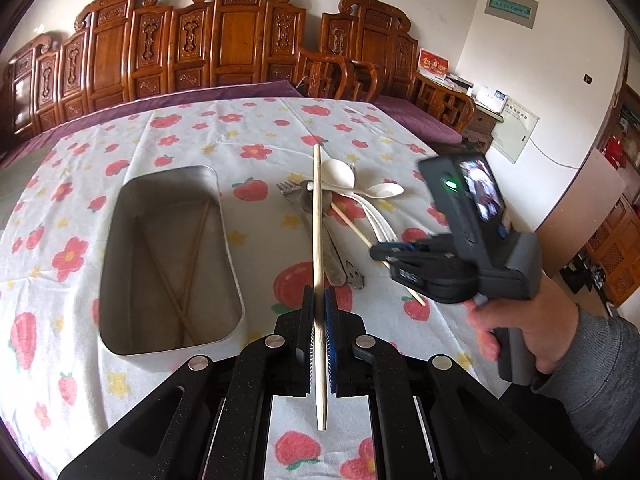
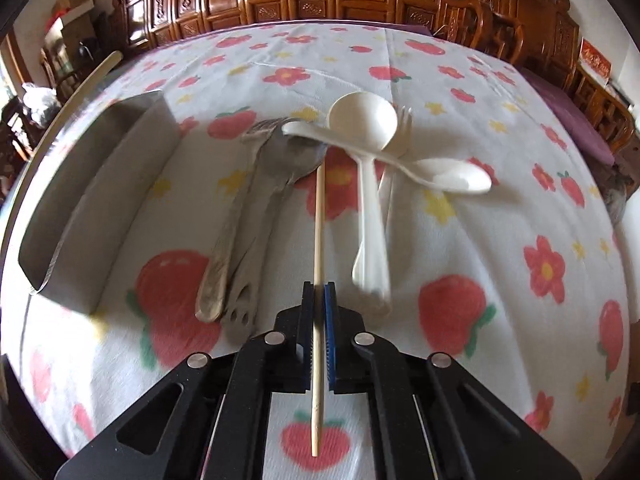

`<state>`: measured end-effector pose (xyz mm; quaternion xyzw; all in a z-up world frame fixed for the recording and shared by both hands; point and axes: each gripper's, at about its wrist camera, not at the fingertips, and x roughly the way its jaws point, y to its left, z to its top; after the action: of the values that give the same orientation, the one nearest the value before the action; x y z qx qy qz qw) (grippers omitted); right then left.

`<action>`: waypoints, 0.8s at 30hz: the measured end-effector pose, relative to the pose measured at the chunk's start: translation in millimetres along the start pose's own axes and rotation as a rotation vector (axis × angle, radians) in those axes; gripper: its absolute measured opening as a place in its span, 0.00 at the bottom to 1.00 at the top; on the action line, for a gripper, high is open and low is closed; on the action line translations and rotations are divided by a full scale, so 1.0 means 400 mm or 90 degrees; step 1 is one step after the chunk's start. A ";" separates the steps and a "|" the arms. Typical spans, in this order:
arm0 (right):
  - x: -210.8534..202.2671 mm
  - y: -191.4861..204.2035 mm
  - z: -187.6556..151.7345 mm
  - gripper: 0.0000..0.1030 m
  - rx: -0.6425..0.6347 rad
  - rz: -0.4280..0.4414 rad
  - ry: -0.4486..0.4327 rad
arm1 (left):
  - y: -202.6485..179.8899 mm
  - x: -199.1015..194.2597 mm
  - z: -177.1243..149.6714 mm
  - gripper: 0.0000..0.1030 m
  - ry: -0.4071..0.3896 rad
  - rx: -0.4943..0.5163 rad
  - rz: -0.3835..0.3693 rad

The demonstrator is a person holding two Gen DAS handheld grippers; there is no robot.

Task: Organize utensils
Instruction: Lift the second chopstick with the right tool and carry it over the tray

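With 1 chopstick (image 1: 318,216) clamped in the left gripper (image 1: 319,300) and another chopstick (image 2: 319,232) in the right gripper (image 2: 319,294) beside the utensil pile (image 2: 304,152), each should be lowered lengthwise into the metal tin (image 1: 236,280) on the left.

Floral tablecloth (image 1: 192,128), carved wooden chairs (image 1: 236,40)

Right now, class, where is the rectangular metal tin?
In the left wrist view, the rectangular metal tin sits on the floral tablecloth, left of the utensil pile, with two chopsticks inside.
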<state>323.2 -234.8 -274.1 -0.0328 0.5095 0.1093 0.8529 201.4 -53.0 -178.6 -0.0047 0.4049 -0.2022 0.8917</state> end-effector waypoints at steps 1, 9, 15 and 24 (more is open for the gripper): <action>-0.010 0.003 -0.009 0.06 -0.006 0.001 -0.001 | 0.004 -0.004 0.000 0.04 0.000 -0.001 0.000; -0.101 0.031 -0.055 0.06 -0.032 0.029 -0.025 | 0.065 -0.033 0.019 0.04 -0.001 -0.008 0.019; -0.169 0.057 -0.057 0.06 -0.045 0.044 -0.056 | 0.130 -0.049 0.038 0.04 0.000 -0.008 0.052; -0.226 0.094 -0.022 0.06 -0.058 0.069 -0.097 | 0.228 -0.006 0.061 0.04 0.035 -0.027 0.095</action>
<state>266.1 -213.5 -197.2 -0.0355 0.4388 0.1808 0.8795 250.1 27.7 -176.2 0.0117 0.4324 -0.1268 0.8926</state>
